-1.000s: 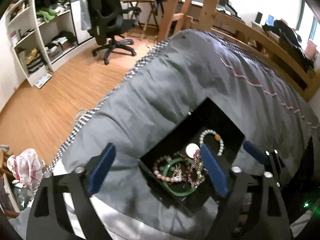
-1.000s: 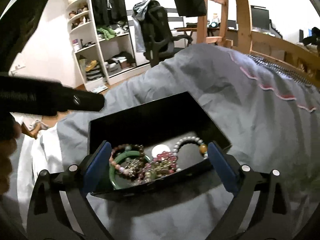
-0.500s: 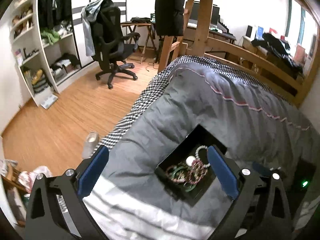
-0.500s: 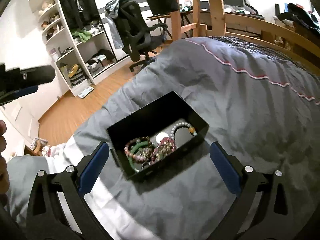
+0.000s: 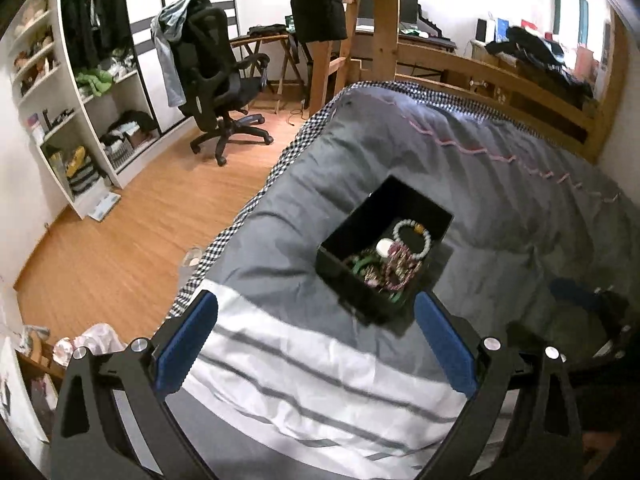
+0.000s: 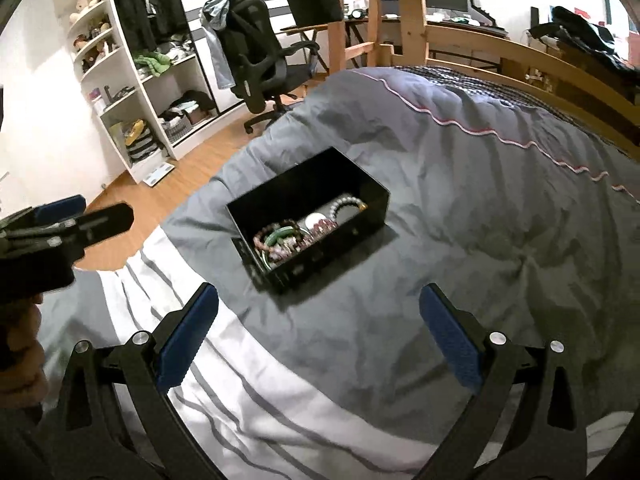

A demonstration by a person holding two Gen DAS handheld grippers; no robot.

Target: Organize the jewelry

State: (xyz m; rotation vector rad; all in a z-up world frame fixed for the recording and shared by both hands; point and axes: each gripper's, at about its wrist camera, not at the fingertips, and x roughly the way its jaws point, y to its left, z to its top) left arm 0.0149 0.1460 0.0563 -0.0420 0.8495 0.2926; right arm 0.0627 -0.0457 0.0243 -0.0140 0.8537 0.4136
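- we see an open black rectangular jewelry box (image 5: 384, 258) sitting on a rumpled grey quilt (image 5: 500, 200) that covers the bed, with nothing touching it.
- inside the box lie a white bead bracelet with one amber bead (image 5: 412, 236), a small white round disc (image 5: 385, 246), a green jade-like bangle (image 6: 280, 235) and a tangle of pink and red bead bracelets (image 5: 396, 270), all bunched toward one end.
- nearer to us the quilt gives way to a white sheet with thin grey stripes (image 5: 320, 372).
- beyond the bed stand a black office chair with a pale garment over its back (image 5: 216, 76), a white open shelving unit stuffed with clothes and toys (image 6: 132, 92), a wooden loft-bed frame (image 5: 384, 20) and orange wooden flooring (image 5: 132, 220).
- nothing lies between either tool and the box; only bare bedding fills the gap.
- our left gripper (image 5: 316, 344) hangs above the striped sheet, aimed at the box from its short end, its blue-padded fingers (image 5: 188, 340) spread wide and holding nothing.
- our right gripper (image 6: 318, 332) hovers above the quilt on the long side of the box, fingers (image 6: 450, 336) likewise spread wide and holding nothing.
- in the right wrist view the left tool shows at the far left edge, gripped by a hand (image 6: 20, 344), well apart from the box.
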